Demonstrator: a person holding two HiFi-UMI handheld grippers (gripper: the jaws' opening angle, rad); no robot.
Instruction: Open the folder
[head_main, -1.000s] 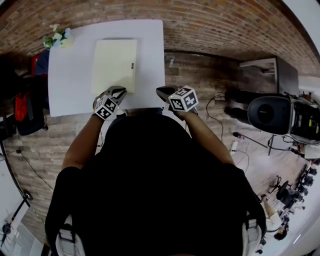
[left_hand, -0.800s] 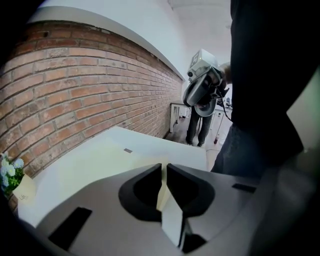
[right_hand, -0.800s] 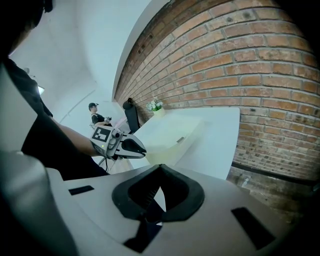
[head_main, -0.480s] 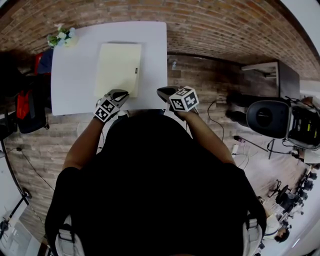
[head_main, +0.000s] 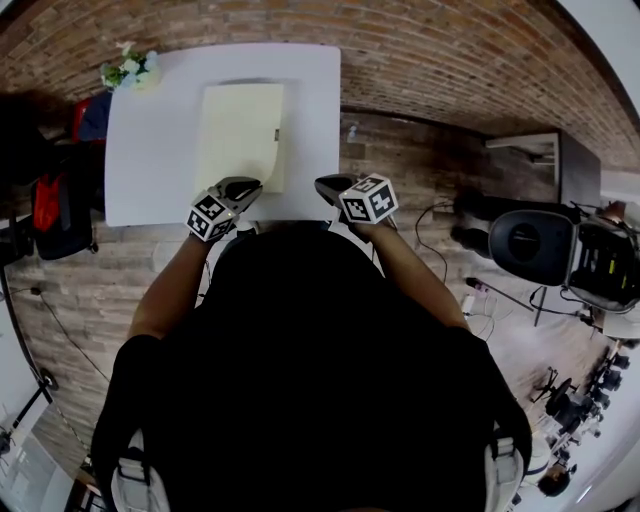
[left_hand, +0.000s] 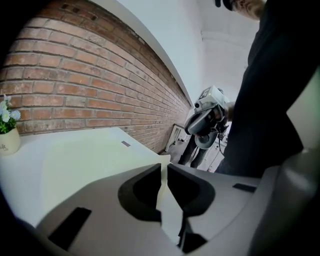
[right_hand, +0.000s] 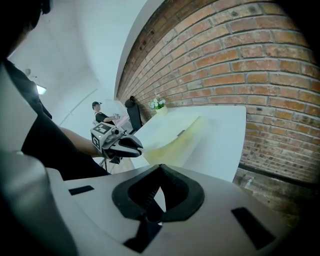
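A pale yellow folder (head_main: 238, 130) lies on the white table (head_main: 150, 170), with a small dark tab on its right edge. My left gripper (head_main: 243, 187) is shut on the near right corner of the folder's cover, which curls up off the table. In the left gripper view the thin cover (left_hand: 100, 160) passes between the pinched jaws of that gripper (left_hand: 164, 169). My right gripper (head_main: 330, 186) hovers at the table's near right edge, shut and empty. In the right gripper view its jaws (right_hand: 160, 169) meet, and beyond them the left gripper (right_hand: 122, 145) raises the folder (right_hand: 175, 140).
A small pot of white flowers (head_main: 130, 70) stands at the table's far left corner. Red and black bags (head_main: 50, 210) lie left of the table. A black chair and equipment (head_main: 530, 240) stand to the right on the brick floor. A person (right_hand: 100, 115) is far off.
The left gripper has risen a little and rolled with the cover's corner in it, so the corner now curls up from the flat folder. The right gripper has stayed put.
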